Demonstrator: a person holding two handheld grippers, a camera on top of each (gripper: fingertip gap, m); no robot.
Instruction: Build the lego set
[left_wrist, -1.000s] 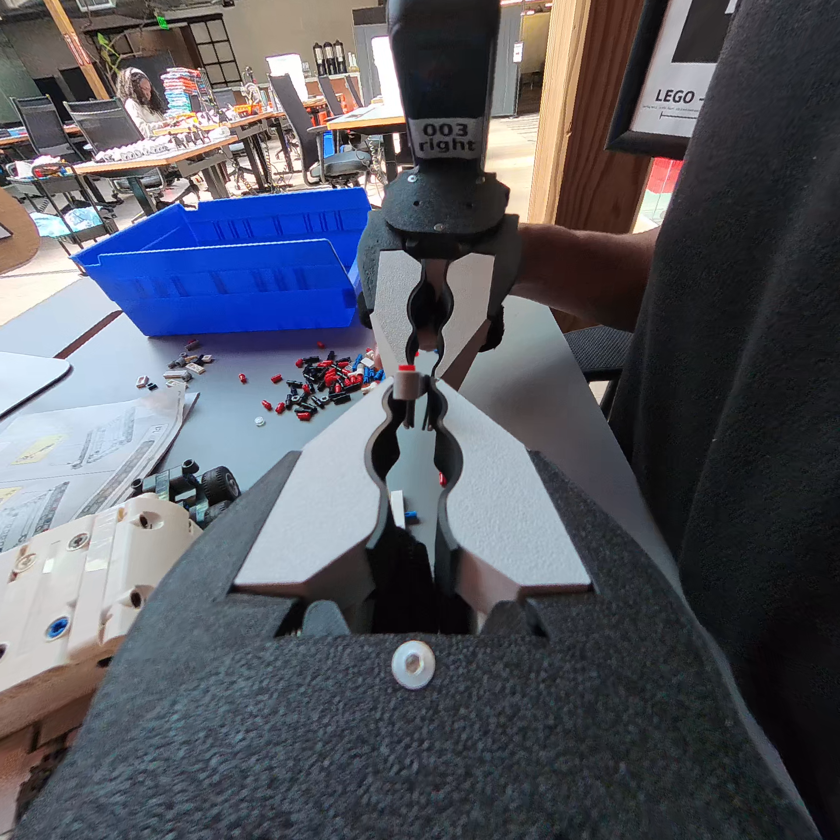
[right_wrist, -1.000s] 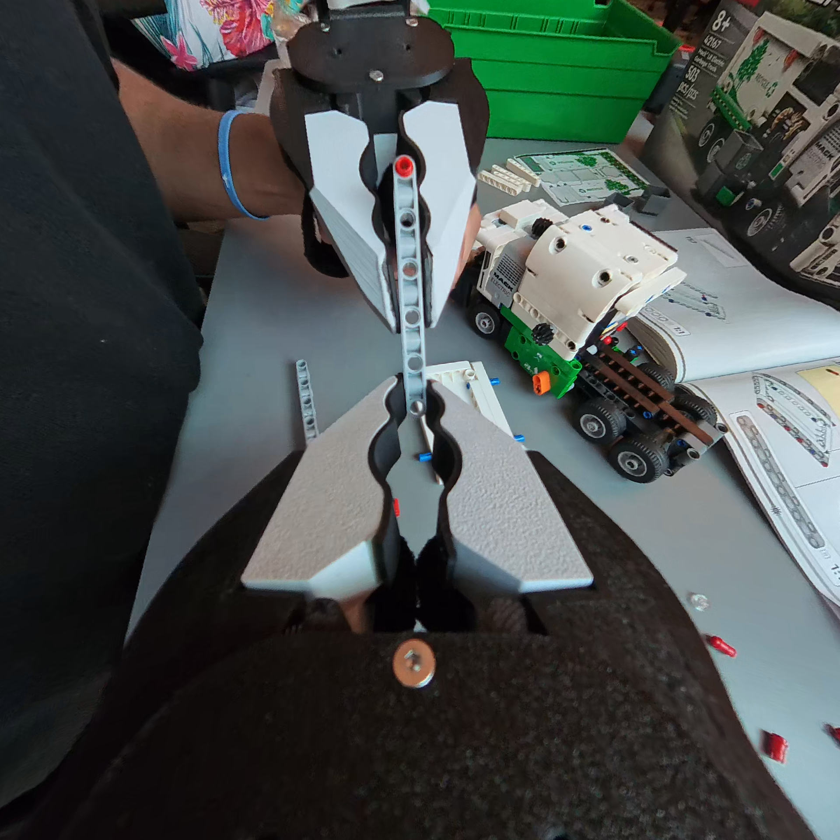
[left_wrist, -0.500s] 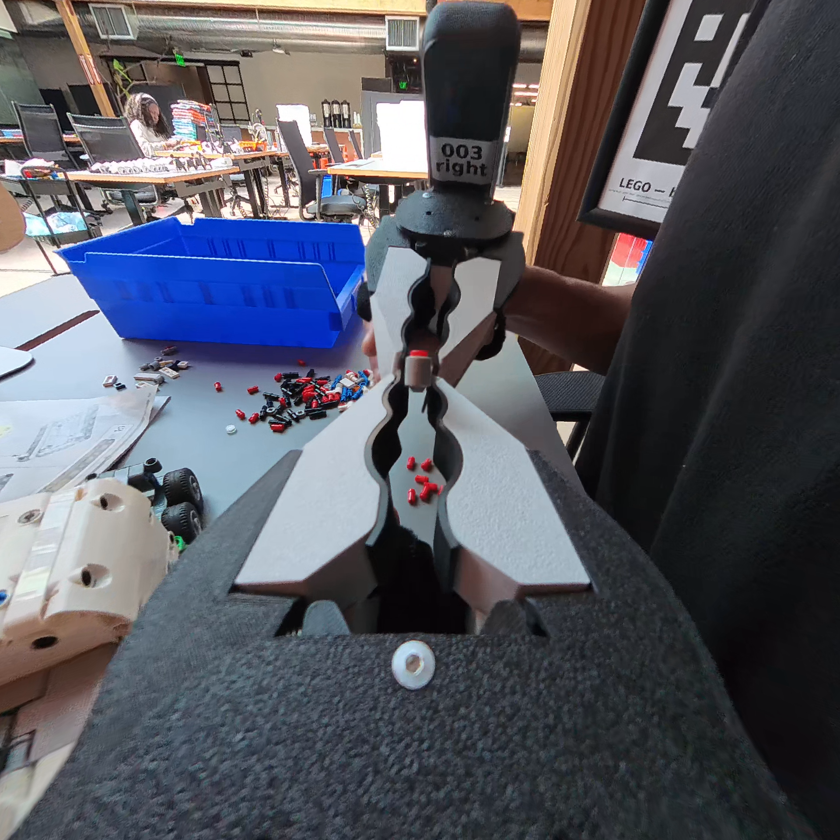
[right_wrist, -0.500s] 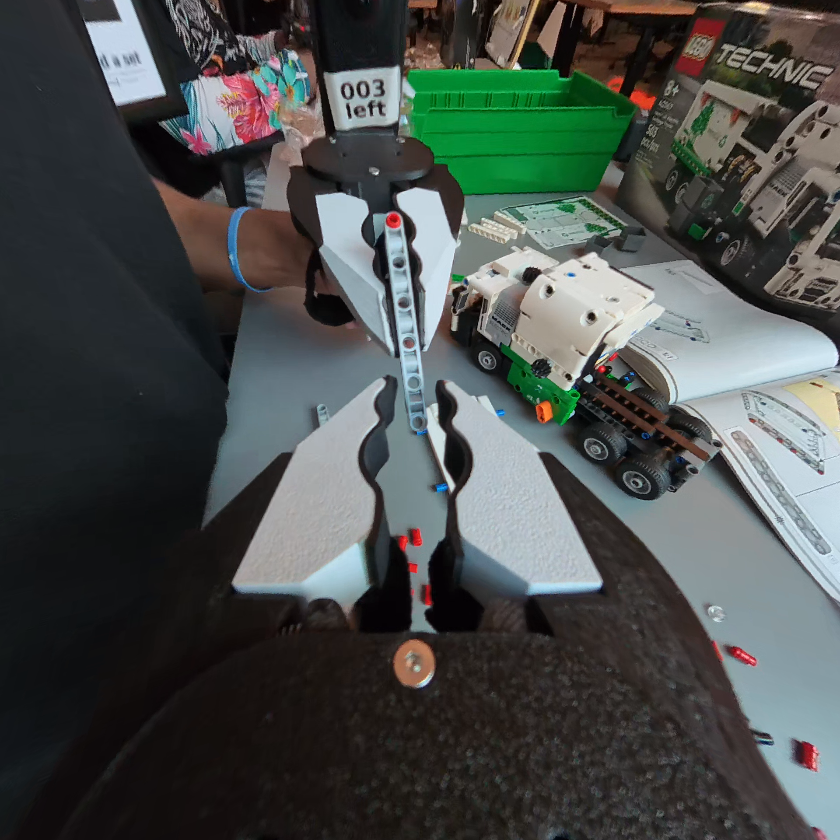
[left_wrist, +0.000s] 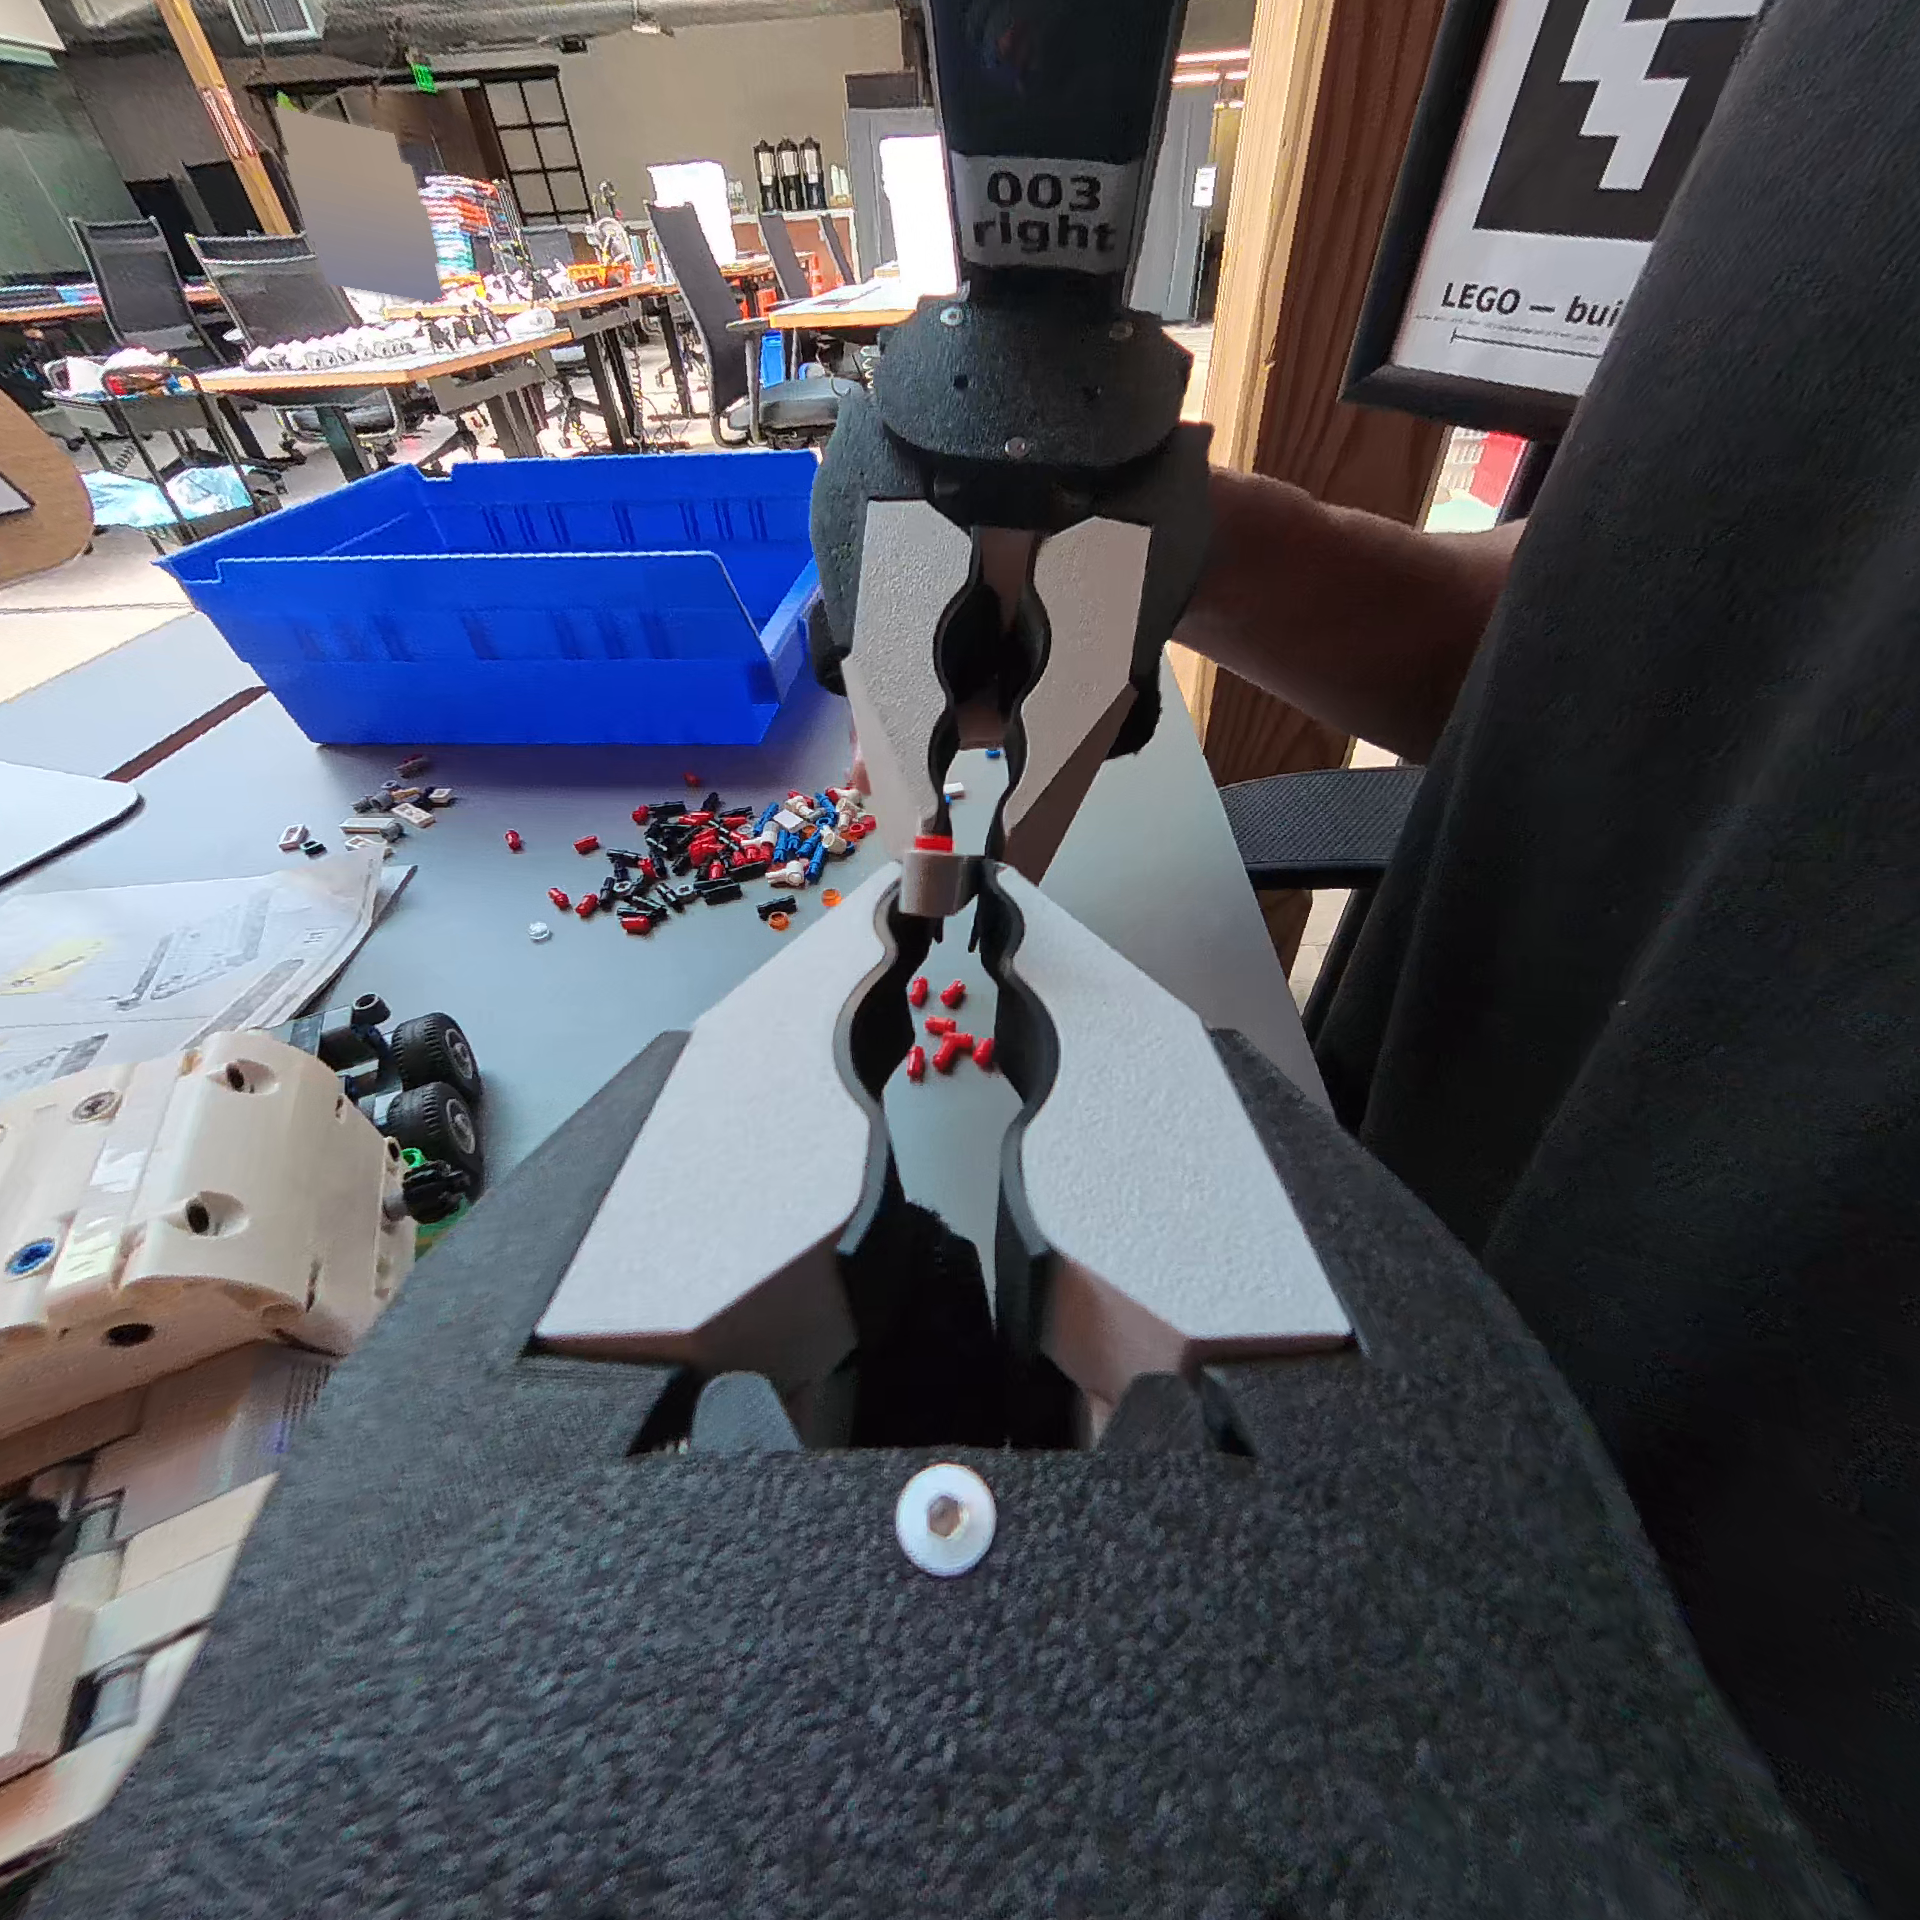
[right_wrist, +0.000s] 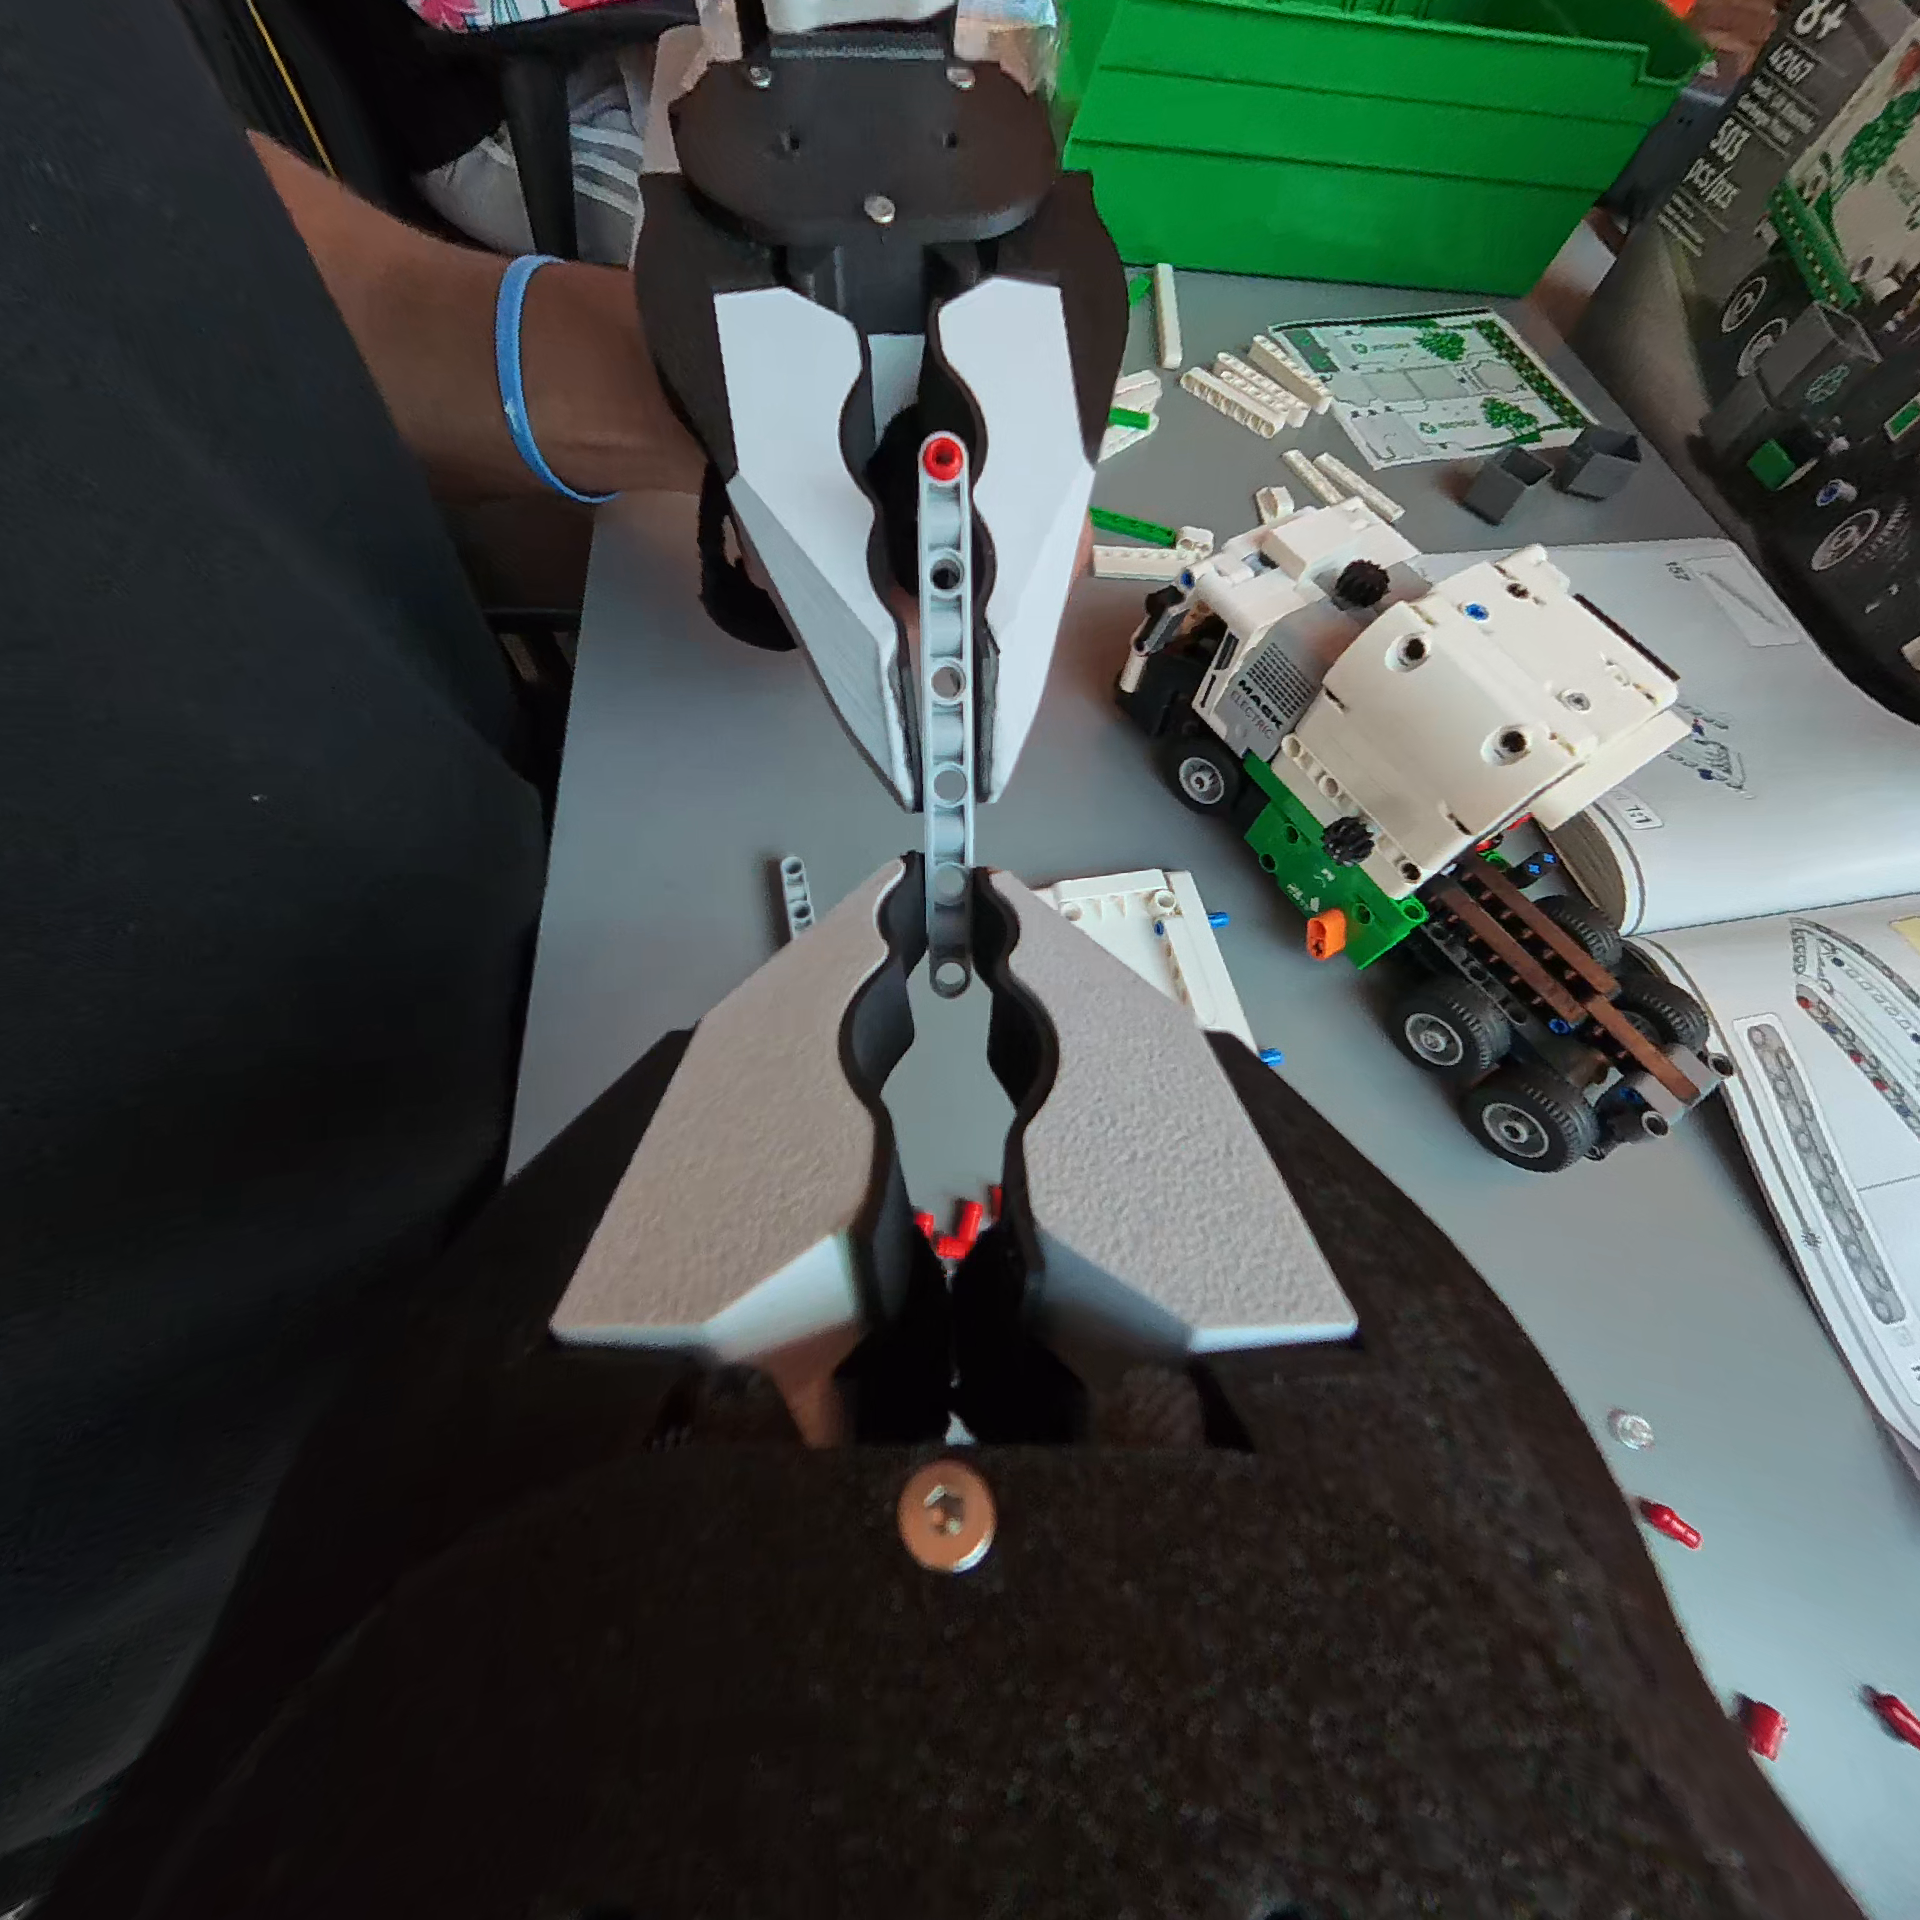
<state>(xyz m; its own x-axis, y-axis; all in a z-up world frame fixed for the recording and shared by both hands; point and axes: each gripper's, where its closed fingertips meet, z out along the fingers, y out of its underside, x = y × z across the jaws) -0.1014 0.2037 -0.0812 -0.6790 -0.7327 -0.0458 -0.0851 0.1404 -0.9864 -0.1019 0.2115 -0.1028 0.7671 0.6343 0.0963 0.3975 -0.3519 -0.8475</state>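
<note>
I have the grey beam (right_wrist: 948, 727) pinched in my left gripper (right_wrist: 951, 805), red pin (right_wrist: 942, 457) at its far end, held above the table (right_wrist: 675, 748) so both cameras see it. My right gripper (right_wrist: 948, 883) closes on the near end, probably to steady it. The truck (right_wrist: 1392, 790) waits right.

An open-plan office or lab workspace: in the upper left of the left wrist view, rows of benches (left_wrist: 436, 364) with black office chairs (left_wrist: 275, 301), exposed ceiling ducts (left_wrist: 540, 26), and a wooden post (left_wrist: 1262, 312) at upper right.
</note>
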